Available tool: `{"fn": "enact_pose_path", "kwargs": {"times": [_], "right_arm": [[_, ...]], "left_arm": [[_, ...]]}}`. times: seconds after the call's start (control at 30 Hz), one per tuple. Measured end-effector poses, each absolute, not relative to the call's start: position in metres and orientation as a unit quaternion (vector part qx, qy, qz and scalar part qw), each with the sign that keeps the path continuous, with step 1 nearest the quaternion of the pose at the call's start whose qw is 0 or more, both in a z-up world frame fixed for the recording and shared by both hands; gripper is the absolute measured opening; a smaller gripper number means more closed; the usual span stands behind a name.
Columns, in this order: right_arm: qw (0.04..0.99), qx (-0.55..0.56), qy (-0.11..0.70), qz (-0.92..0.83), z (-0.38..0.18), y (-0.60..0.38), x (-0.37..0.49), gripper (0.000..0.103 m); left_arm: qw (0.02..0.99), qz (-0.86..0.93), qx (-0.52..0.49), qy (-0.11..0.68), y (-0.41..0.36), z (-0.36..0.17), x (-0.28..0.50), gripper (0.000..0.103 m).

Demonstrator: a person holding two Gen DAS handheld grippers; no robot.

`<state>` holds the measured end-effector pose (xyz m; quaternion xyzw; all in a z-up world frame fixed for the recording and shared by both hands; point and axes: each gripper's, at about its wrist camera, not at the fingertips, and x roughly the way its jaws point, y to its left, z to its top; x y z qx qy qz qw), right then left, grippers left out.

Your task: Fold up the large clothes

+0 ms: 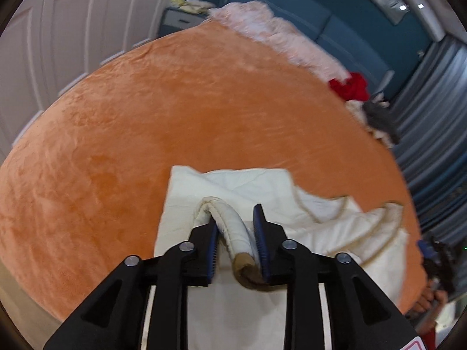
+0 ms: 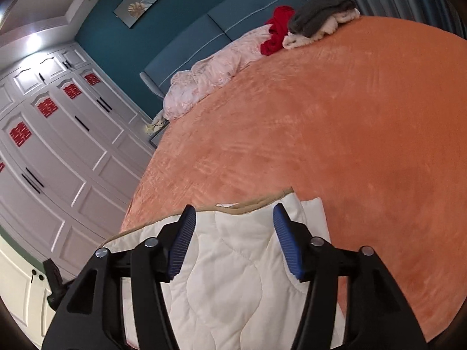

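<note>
A cream quilted garment (image 1: 233, 183) with tan trim lies folded on the orange bed cover (image 1: 175, 102), at the near edge. In the left wrist view a thick rolled hem (image 1: 233, 233) of it arches up between the blue pads of my left gripper (image 1: 236, 214), whose jaws stand a little apart and do not pinch it. My right gripper (image 2: 234, 208) is open wide just above the same garment (image 2: 227, 277), with only flat cloth beneath its fingers. The right gripper also shows at the far right of the left wrist view, in a person's hand (image 1: 429, 300).
A crumpled pink duvet (image 2: 204, 81) lies along the blue headboard (image 2: 233, 20). A red garment (image 2: 277, 29) and a grey and white clothes pile (image 2: 318, 20) sit at the far corner. White wardrobe doors (image 2: 58, 145) run along one side, striped curtains (image 1: 432, 102) along the other.
</note>
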<state>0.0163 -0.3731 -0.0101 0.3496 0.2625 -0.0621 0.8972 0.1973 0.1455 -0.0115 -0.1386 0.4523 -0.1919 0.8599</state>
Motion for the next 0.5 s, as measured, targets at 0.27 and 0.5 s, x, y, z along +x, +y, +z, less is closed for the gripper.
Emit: {"fn": "enact_pose_path", "kwargs": {"times": [0.27, 0.5], "right_arm": [[0.903, 0.281, 0.314, -0.085, -0.026, -0.361, 0.021, 0.061], [0.897, 0.261, 0.336, -0.122, -0.044, -0.366, 0.039, 0.072]], "left_arm": [[0.904, -0.159, -0.159, 0.364, 0.181, 0.034, 0.182, 0.067], [0.895, -0.155, -0.136, 0.395, 0.170, 0.016, 0.210, 0.071]]}}
